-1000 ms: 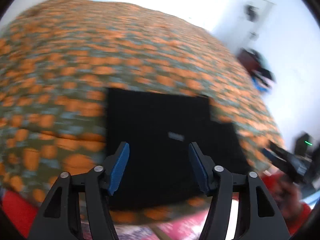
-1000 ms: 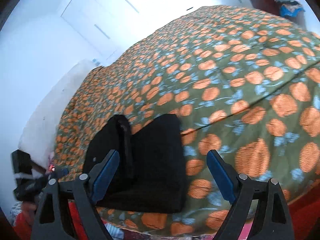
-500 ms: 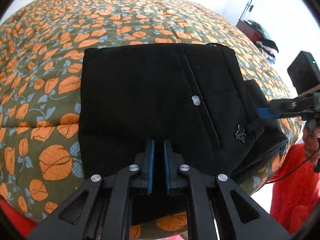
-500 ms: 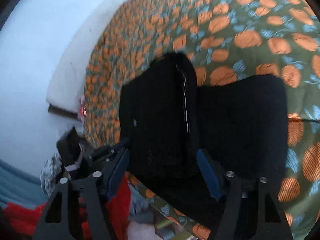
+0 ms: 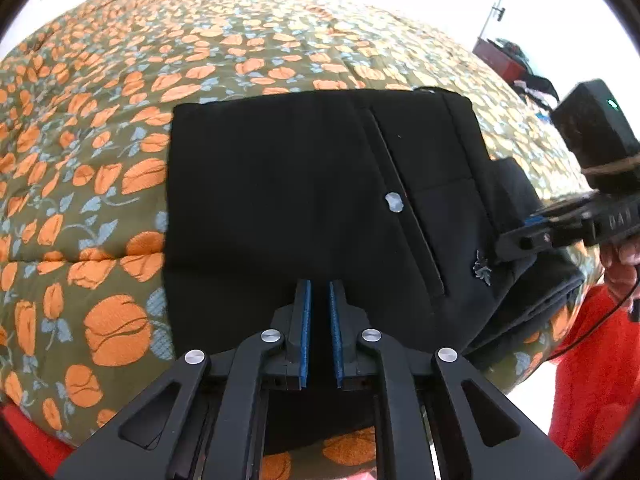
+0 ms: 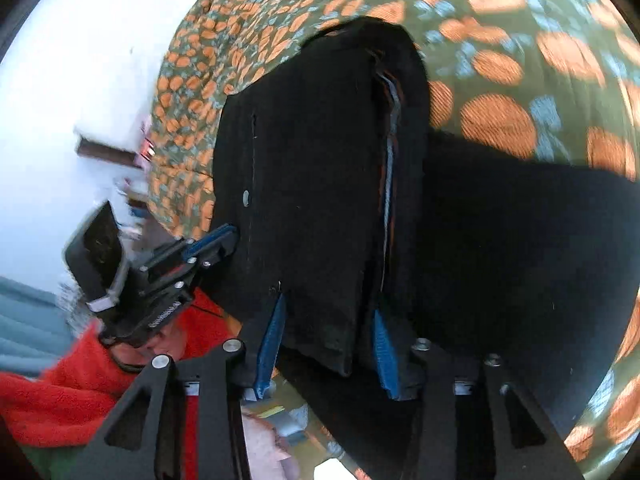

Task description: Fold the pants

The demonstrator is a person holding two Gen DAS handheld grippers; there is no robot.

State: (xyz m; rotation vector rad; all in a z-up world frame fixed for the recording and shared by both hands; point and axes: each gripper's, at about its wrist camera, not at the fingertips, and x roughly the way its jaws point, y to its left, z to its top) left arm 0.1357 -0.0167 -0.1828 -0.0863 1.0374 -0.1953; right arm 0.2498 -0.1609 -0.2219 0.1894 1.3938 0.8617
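Observation:
The black pants lie folded in a thick rectangle on the flowered bedspread, with a pocket slit and a small button facing up. My left gripper is shut on the near edge of the top layer. My right gripper straddles the thick waistband end of the pants, with the folded cloth between its blue pads, closed onto the bundle. The right gripper also shows in the left wrist view at the pants' right edge. The left gripper shows in the right wrist view.
The bedspread covers the whole bed. The person's red fleece sleeve is at the bed's near right edge. A dark red cabinet with clothes on it stands against the far white wall.
Both grippers came down from above the bed onto the pants. The left gripper closed from wide open onto the near edge. The right gripper moved in around the waistband end and narrowed on it.

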